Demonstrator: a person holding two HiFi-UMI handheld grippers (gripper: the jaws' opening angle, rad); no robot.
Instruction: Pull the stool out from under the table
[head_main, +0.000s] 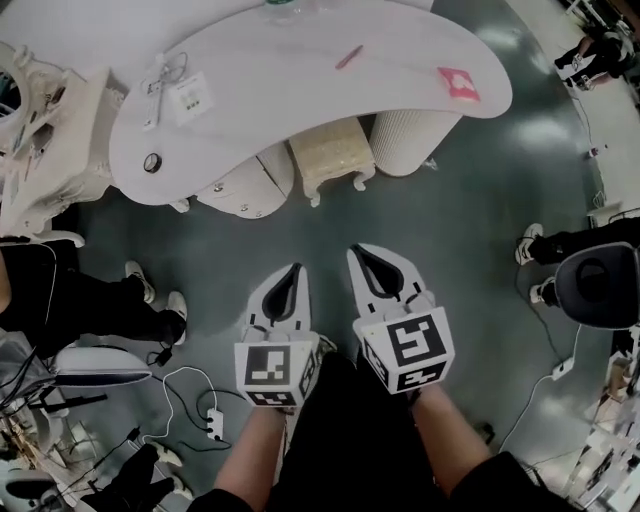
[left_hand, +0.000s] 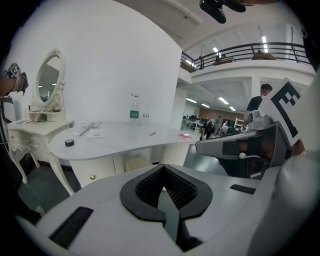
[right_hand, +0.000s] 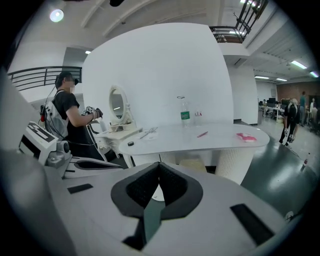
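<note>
The table (head_main: 400, 40) hides the back half of the stool (head_main: 333, 152) from me. The bottle (head_main: 283, 8) at the table's far edge is cut off by the frame's top. The bits (head_main: 172, 88) near its left end are too small to name.

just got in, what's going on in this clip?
A person holds tongs in each hand. The left tongs and right tongs are both shut and empty, side by side over the floor, short of the white table. The cream stool sits tucked under the table, untouched, so the pull has not begun.
</note>
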